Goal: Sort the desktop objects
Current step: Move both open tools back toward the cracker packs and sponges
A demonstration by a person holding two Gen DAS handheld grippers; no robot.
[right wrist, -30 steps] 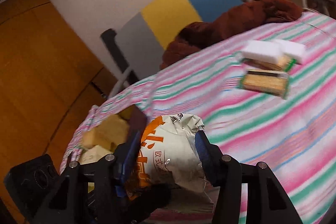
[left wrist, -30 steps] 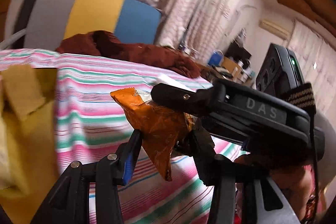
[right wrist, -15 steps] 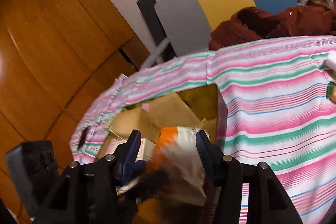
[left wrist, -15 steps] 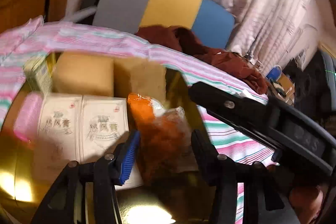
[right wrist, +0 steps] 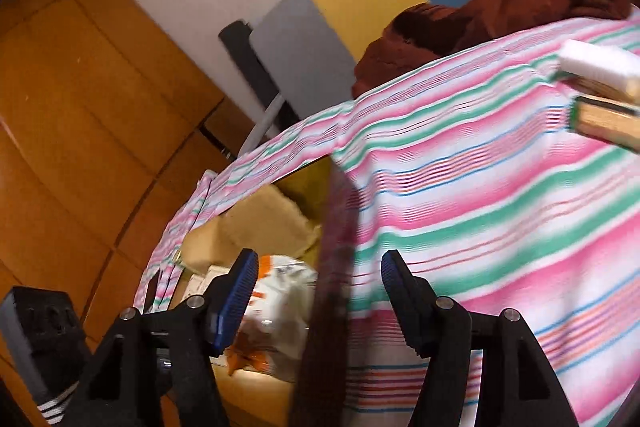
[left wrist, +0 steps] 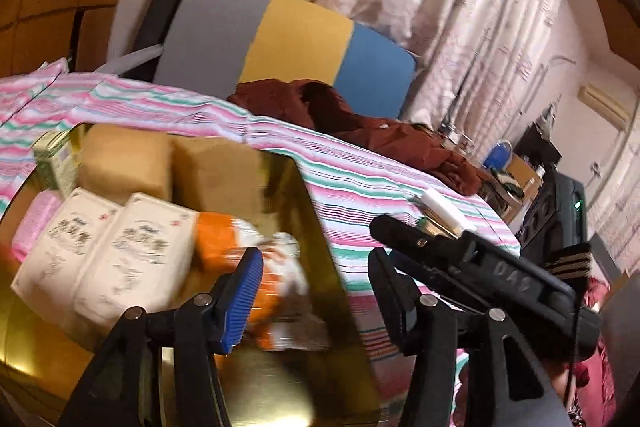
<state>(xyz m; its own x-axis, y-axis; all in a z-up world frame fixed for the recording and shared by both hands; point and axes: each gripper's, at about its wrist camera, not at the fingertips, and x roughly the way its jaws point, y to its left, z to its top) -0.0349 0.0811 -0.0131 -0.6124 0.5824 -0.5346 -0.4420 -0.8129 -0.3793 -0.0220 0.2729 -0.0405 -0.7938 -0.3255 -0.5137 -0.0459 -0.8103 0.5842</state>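
Snack packet (left wrist: 256, 267) lies in the yellow box (left wrist: 312, 211), both tongs opening.

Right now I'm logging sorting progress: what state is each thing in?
Left hand-held gripper: jaws opening, nothing pinched.
Right hand-held gripper: jaws opening, nothing pinched.
Orange snack bag: released, lying in the gold box.
Gold box: open, partly filled.
White cartons: lying side by side in the box.
White sponge: unsorted, on the striped cloth.
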